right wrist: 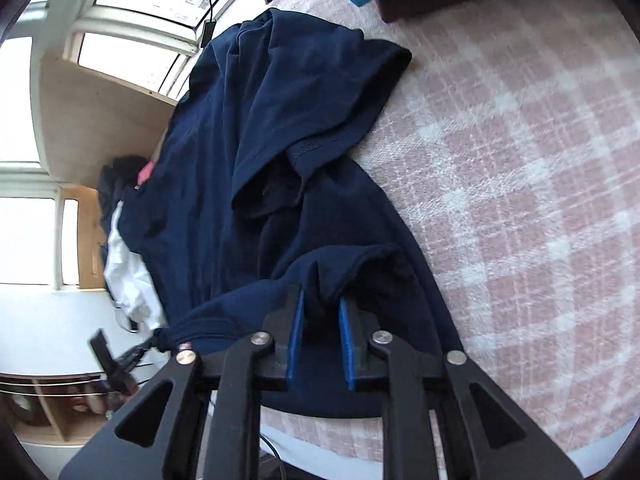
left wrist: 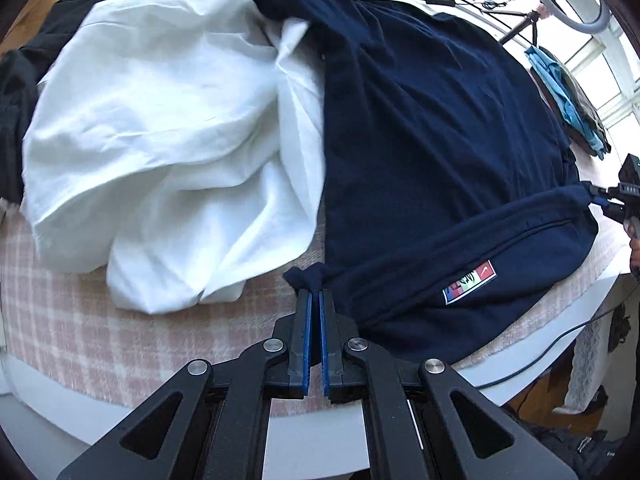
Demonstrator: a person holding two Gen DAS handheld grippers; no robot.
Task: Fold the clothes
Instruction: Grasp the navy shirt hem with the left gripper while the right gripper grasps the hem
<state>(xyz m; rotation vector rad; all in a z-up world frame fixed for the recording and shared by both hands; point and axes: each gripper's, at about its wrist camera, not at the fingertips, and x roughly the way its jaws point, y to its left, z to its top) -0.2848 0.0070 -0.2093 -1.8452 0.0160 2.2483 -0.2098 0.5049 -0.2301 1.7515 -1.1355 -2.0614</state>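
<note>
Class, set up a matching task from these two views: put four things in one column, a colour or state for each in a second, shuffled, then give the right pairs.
Things
1. navy shirt
2. white garment
3. blanket
4. left gripper

Colours or states
A. pink and white check
B. shut on a bunched corner
C. crumpled in a heap
D. spread out, held at two corners

Pairs: 1-D, 2-C, 3-A, 4-B

Shirt (left wrist: 432,140) lies on the blanket (left wrist: 80,320); crumpled garment (left wrist: 160,120) lies touching the shirt's left edge.
</note>
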